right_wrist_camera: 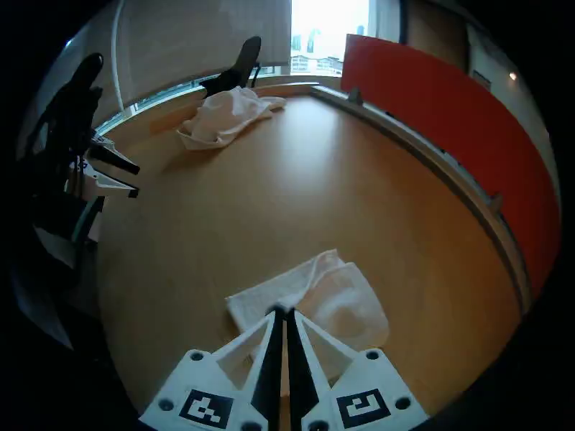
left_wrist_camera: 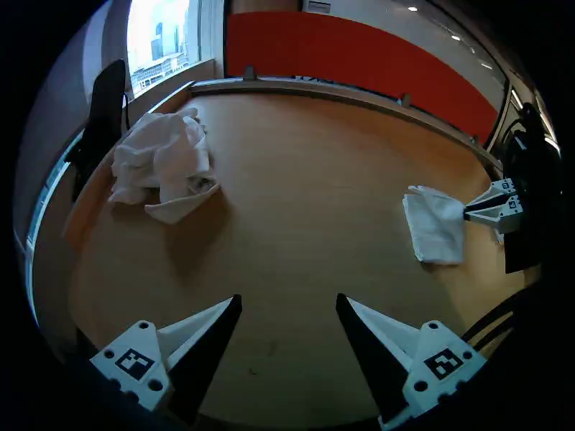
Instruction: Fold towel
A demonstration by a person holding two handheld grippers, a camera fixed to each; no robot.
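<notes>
Right gripper (right_wrist_camera: 282, 310) pinching towel (right_wrist_camera: 345, 302) edge, left gripper (left_wrist_camera: 287, 297) spread above table (left_wrist_camera: 302, 215)

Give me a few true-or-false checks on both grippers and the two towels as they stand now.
1. The left gripper is open above bare table. True.
2. The right gripper is wide open. False: its jaws are shut, with the tips at the edge of the folded towel.
3. A crumpled towel lies at the table's far corner, near the window. True.
4. The two towels overlap. False: they lie well apart, with bare wood between them.
5. The left gripper holds the crumpled towel. False: it holds nothing, and that towel lies far ahead of it.
</notes>
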